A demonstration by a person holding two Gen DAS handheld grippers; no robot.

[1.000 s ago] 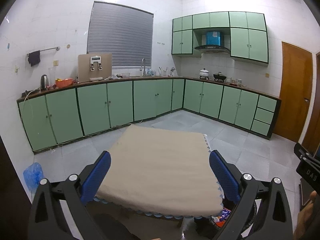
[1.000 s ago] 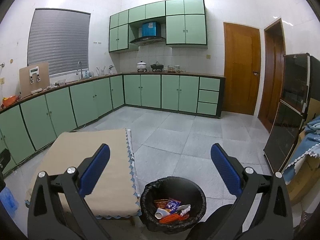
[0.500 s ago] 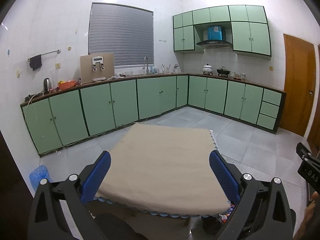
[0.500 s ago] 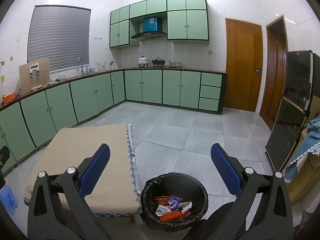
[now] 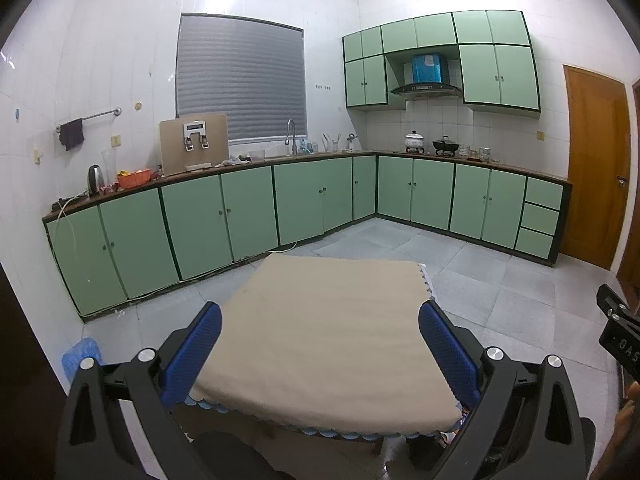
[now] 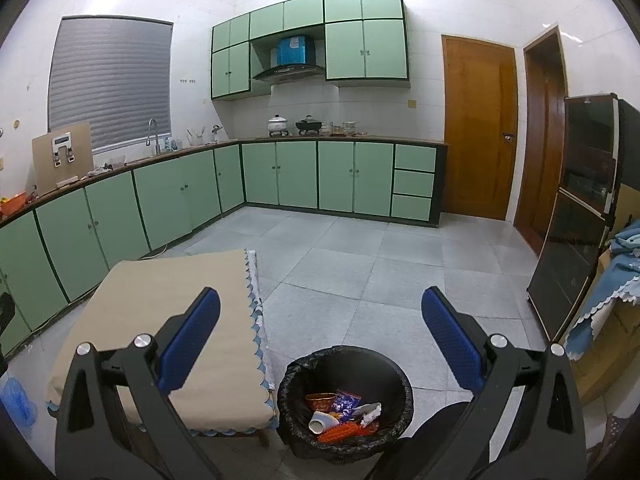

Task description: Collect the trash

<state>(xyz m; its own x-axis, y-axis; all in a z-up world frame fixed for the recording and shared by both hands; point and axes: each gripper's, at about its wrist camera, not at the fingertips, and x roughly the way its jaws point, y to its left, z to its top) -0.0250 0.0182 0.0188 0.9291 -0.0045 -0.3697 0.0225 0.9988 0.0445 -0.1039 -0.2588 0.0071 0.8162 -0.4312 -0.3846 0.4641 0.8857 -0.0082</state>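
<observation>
The left claw (image 5: 320, 344) hangs wide apart and empty over the bare cloth-covered desk (image 5: 332, 320). The right claw (image 6: 320, 332), equally spread and empty, hovers above the bin (image 6: 296, 372) by the desk's right edge, trash (image 6: 340, 412) inside. Collection looks essentially done.

Both units identical: left gripper (image 5: 320, 354) and right gripper (image 6: 320, 340) each have a matte black angular frame with triangular cut-outs. Fingers (image 5: 194, 354) carry ribbed blue pads (image 6: 450, 342) on the inner faces. Two round silver screw heads (image 6: 143, 340) per side at the pivots. No cables visible, no sleeve visible.
</observation>
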